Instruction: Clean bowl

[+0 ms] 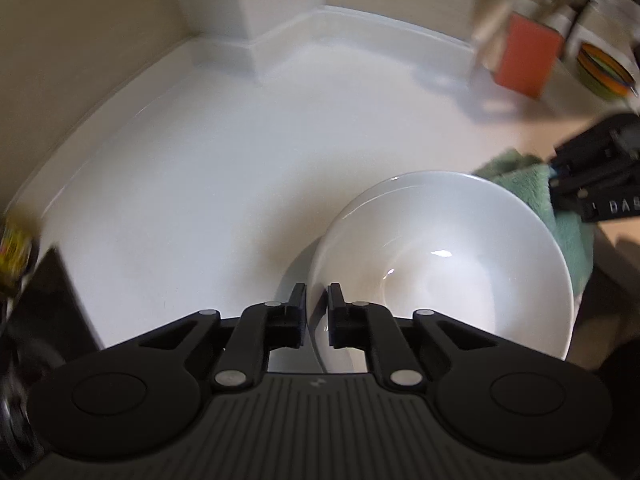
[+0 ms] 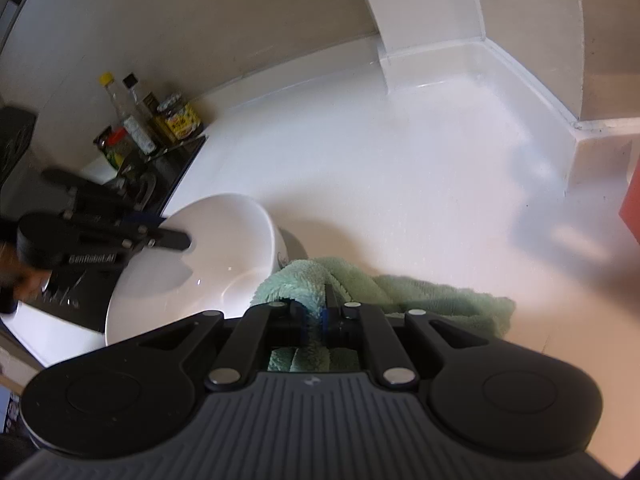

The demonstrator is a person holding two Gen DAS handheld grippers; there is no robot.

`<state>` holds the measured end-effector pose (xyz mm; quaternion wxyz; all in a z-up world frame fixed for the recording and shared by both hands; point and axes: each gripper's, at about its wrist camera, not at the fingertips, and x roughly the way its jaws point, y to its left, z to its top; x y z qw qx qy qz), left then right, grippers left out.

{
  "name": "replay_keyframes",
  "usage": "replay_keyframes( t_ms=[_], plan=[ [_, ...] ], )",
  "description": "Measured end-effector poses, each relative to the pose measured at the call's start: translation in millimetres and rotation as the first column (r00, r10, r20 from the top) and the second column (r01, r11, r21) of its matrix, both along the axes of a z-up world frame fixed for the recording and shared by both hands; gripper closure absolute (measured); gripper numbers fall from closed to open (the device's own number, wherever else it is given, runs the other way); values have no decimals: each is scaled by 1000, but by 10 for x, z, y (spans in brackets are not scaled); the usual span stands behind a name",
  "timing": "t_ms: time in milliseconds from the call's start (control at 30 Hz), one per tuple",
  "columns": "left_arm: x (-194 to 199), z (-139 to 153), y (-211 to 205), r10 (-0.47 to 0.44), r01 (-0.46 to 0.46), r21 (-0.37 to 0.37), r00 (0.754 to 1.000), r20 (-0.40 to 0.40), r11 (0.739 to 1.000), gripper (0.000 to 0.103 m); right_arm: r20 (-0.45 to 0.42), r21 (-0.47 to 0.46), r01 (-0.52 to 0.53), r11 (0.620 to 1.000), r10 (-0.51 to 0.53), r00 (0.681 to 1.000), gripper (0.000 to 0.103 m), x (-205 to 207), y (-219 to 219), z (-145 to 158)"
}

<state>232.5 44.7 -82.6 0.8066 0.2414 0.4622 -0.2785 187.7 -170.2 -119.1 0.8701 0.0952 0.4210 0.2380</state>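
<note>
A white bowl [image 1: 436, 264] is tilted above the white counter. My left gripper [image 1: 317, 312] is shut on the bowl's near rim, one finger inside and one outside. The bowl also shows in the right wrist view [image 2: 208, 256], with the left gripper [image 2: 176, 240] on its left rim. My right gripper [image 2: 318, 316] is shut on a green cloth [image 2: 360, 284], which sits just outside the bowl's right rim. In the left wrist view the cloth [image 1: 532, 188] shows behind the bowl's far rim, with the right gripper [image 1: 560, 184] on it.
An orange box [image 1: 528, 56] and stacked coloured bowls [image 1: 604, 72] stand at the back right. Bottles and jars [image 2: 152, 120] stand by a dark stovetop [image 2: 172, 168] at the left. The white counter [image 2: 380, 168] meets a wall upstand behind.
</note>
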Motion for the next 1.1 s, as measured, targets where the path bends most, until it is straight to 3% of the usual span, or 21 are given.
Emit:
replay_keyframes(
  t_ms=[133, 233, 333, 433, 567, 700, 767, 867, 967, 1033, 1100],
  plan=[
    [143, -14, -145, -197, 197, 38, 980, -4, 980, 94, 7, -36, -24, 999, 25, 1000, 97, 153, 28, 30],
    [269, -33, -267, -241, 242, 15, 970, -23, 970, 92, 10, -37, -17, 999, 18, 1000, 97, 302, 44, 50],
    [260, -22, -279, -147, 147, 5, 989, -35, 989, 89, 9, -18, -3, 1000, 4, 1000, 97, 365, 49, 74],
    [101, 30, -145, 19, -19, 0, 1000, -18, 1000, 89, 7, 14, 8, 1000, -8, 1000, 97, 350, 42, 67],
    [-152, 73, 65, 217, -218, -29, 976, -21, 976, 85, 12, 33, 18, 999, -18, 1000, 97, 245, 41, 50],
    [-276, 11, 116, 282, -284, -40, 958, -49, 958, 86, 14, 44, 9, 999, -10, 1000, 97, 140, 17, 59],
    [-273, -40, 92, 264, -266, -21, 963, -57, 964, 93, 12, 40, -3, 999, 3, 1000, 97, 94, 17, 64],
    [-235, -59, 76, 189, -189, 0, 981, -51, 982, 93, 11, 20, -28, 999, 28, 1000, 97, 53, 46, 81],
    [-150, -53, 18, 24, -22, 45, 999, -49, 999, 92, 9, -8, -31, 999, 31, 999, 97, 56, 84, 108],
    [-115, -58, -51, -92, 95, 82, 995, -41, 992, 90, 8, -27, -23, 999, 24, 1000, 97, 75, 108, 134],
    [-89, -53, -127, -217, 219, 124, 976, -32, 968, 89, 28, -67, -21, 997, 23, 999, 97, 127, 157, 176]
  ],
)
